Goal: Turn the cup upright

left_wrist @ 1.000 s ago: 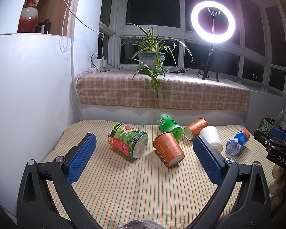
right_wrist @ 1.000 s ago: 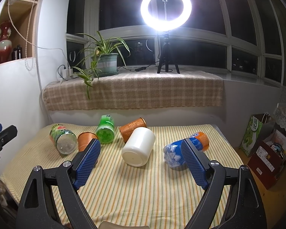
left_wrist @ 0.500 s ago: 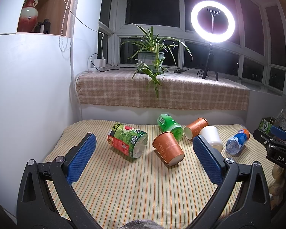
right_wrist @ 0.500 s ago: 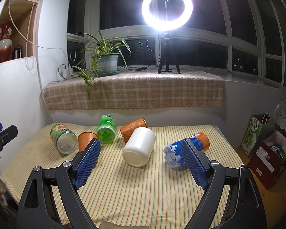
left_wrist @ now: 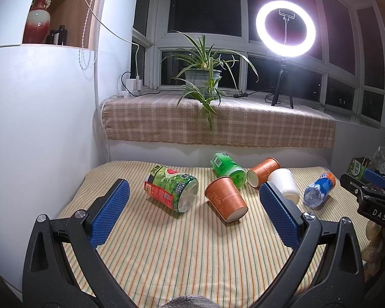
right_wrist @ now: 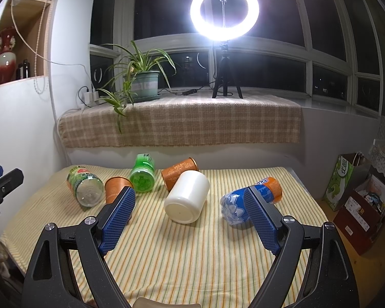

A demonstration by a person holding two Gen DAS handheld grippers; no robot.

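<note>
Nearest me, my left gripper (left_wrist: 193,211) and right gripper (right_wrist: 188,215) both hang spread wide, holding nothing, above the striped table (left_wrist: 166,256). Beyond lie three cups on their sides: white cup (right_wrist: 187,200) and two orange cups (left_wrist: 225,200) (left_wrist: 263,172). Three bottles (left_wrist: 173,191) (left_wrist: 227,170) (left_wrist: 319,190) lie among them.

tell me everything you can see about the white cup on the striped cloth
The white cup is plain, matte, plastic-looking and unmarked. It lies on its side on the striped cloth, closed flat base toward the right wrist camera, mouth pointing away and hidden. An orange paper cup lies right behind it, apparently touching. It sits ahead of the open right tongs, which are not gripping it.
</note>
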